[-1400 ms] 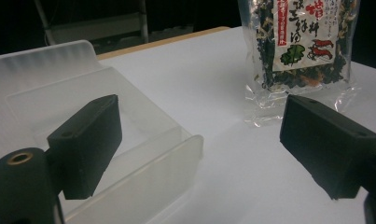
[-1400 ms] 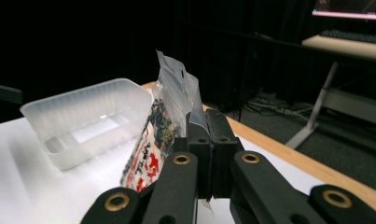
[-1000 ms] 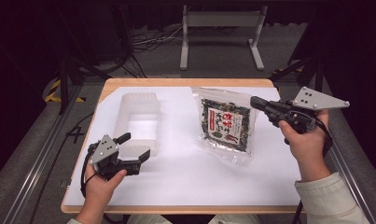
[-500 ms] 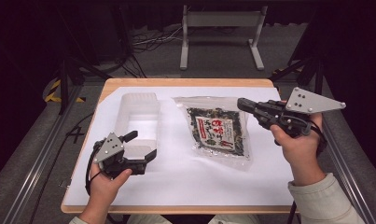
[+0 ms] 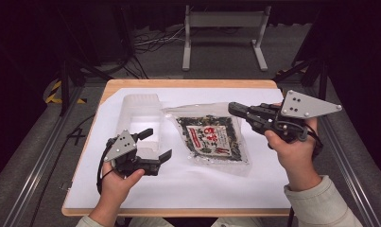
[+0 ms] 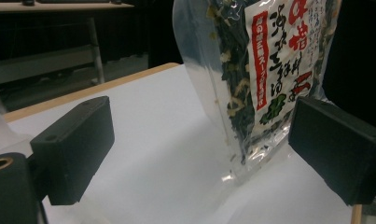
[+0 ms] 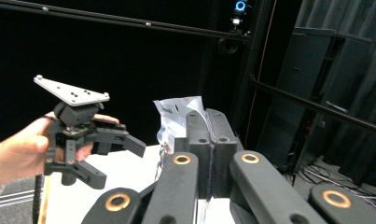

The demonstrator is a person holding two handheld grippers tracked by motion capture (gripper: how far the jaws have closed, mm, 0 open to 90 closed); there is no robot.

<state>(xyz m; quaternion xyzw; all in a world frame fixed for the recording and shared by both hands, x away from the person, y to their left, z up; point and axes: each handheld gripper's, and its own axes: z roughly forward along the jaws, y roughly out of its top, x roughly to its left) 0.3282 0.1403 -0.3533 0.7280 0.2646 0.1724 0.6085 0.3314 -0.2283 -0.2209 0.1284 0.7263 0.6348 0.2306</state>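
Observation:
A clear bag of dark dried seaweed with a red and white label hangs slanted over the white table top. My right gripper is shut on its upper edge. In the right gripper view the two jaws are pressed together on the bag's clear top strip. In the left gripper view the bag stands nearly upright, its bottom corner touching the table. My left gripper stands open just left of the bag's lower end. Its pads are wide apart with nothing between them.
A translucent plastic container lies at the table's back left, just beyond my left gripper. The wooden table edge runs along the far side. A grey metal stand and cables are on the floor behind.
My right gripper has moved left and up, carrying the bag's top edge so the bag has slid left and tilted up. My left gripper has moved right and up, closer to the bag.

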